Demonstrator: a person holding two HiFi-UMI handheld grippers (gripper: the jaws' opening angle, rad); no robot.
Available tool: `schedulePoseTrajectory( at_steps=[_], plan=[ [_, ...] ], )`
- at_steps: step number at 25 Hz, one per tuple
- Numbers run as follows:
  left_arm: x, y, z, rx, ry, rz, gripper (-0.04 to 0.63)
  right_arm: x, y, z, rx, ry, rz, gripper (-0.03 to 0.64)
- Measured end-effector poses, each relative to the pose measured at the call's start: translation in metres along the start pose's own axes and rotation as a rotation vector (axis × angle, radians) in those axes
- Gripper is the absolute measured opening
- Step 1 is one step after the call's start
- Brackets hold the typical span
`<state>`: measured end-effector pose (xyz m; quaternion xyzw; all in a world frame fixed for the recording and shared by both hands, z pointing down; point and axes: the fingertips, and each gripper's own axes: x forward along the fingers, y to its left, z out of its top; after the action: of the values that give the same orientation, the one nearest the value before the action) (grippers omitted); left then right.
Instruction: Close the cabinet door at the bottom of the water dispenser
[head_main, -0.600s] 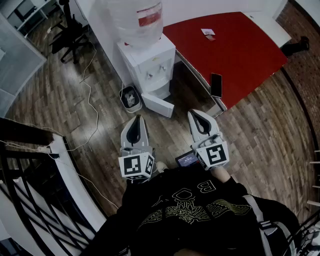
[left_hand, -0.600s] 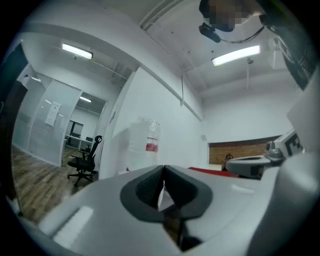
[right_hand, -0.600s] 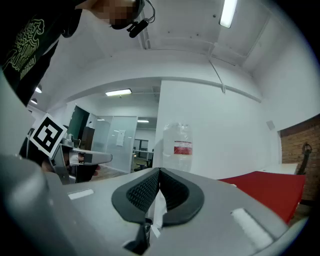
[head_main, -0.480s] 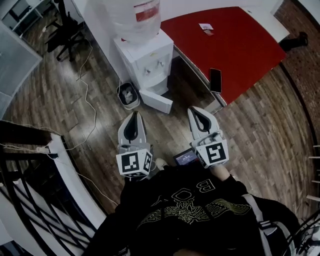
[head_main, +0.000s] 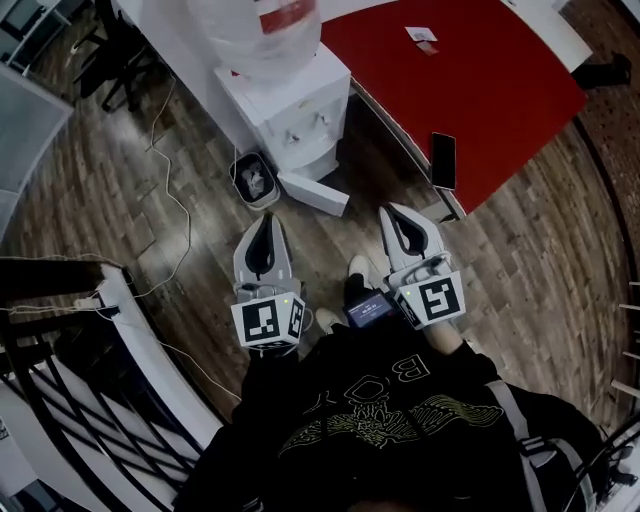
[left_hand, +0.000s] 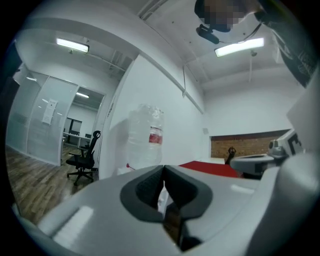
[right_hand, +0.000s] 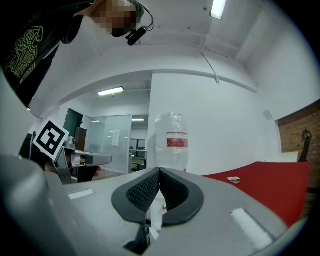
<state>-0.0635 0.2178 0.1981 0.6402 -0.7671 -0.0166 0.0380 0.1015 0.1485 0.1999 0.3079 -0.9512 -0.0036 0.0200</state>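
Note:
The white water dispenser stands against the wall with a clear bottle on top. Its bottom cabinet door hangs open, swung out over the wood floor. My left gripper is held level a short way in front of the door, jaws shut and empty. My right gripper hovers to the right of the door, also shut on nothing. The bottle rises beyond the left gripper in the left gripper view. In the right gripper view the bottle stands behind the right gripper.
A small bin sits left of the open door. A red table with a phone at its edge runs along the right. A white cable trails over the floor, and a black railing is at the lower left.
The person has stepped forward, and a shoe now shows between the grippers. Both grippers stay shut and have shifted slightly up the picture with the dispenser.

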Motion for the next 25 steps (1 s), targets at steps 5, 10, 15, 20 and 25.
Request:
schedulePoseTrajectory(
  at_steps=[5,10,15,20,25],
  plan=[
    [0.050,0.011,-0.006,0.012,0.034,0.018,0.008,0.047,-0.025,-0.017,-0.002,0.065,0.028,-0.002],
    [0.090,0.017,-0.024,0.056,0.064,0.031,0.008,0.078,-0.052,-0.046,0.000,0.133,0.043,-0.002],
    [0.145,0.040,-0.060,0.084,0.073,0.046,0.008,0.121,-0.069,-0.089,-0.125,0.160,0.018,-0.002],
    [0.189,0.052,-0.122,0.101,0.119,-0.068,0.008,0.147,-0.072,-0.164,-0.166,0.309,0.007,0.000],
    [0.241,0.065,-0.198,0.125,0.208,-0.178,0.008,0.192,-0.077,-0.252,-0.156,0.451,0.022,0.060]
  ],
)
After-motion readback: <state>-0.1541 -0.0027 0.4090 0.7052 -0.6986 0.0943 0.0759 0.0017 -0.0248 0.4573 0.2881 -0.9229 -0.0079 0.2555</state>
